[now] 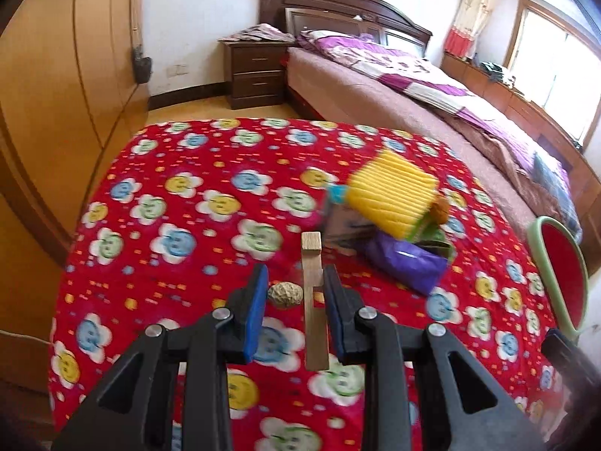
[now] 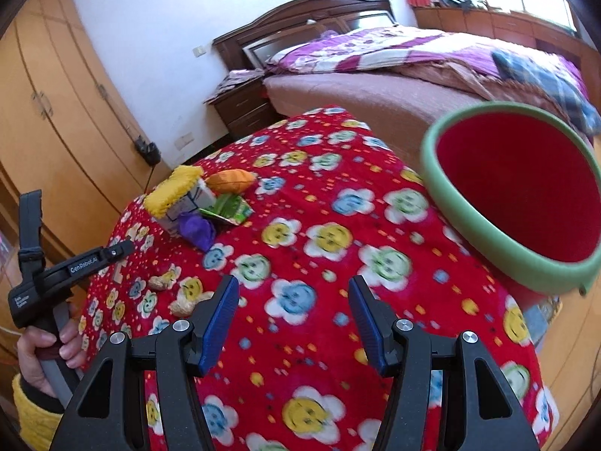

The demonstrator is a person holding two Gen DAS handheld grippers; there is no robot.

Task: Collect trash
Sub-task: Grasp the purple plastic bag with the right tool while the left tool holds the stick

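Observation:
My left gripper [image 1: 295, 282] is open over the red flowered tablecloth [image 1: 169, 188]. A wooden stick [image 1: 313, 297] lies between its fingers, close to the right pad, and a peanut shell [image 1: 285, 294] lies by the left pad. Beyond sits a pile: a yellow ribbed toy [image 1: 390, 195], a small carton [image 1: 342, 225], a purple wrapper [image 1: 403, 263] and a green wrapper [image 1: 432, 233]. My right gripper [image 2: 293, 310] is open and empty above the cloth. The pile [image 2: 199, 206] and peanut shells [image 2: 184, 306] lie to its left. The left gripper [image 2: 75, 263] shows at the left edge.
A red bin with a green rim [image 2: 514, 195] stands at the table's right edge, also in the left wrist view [image 1: 559, 274]. A bed [image 1: 413, 86], a nightstand [image 1: 255, 71] and a wooden wardrobe [image 1: 67, 86] stand beyond the table.

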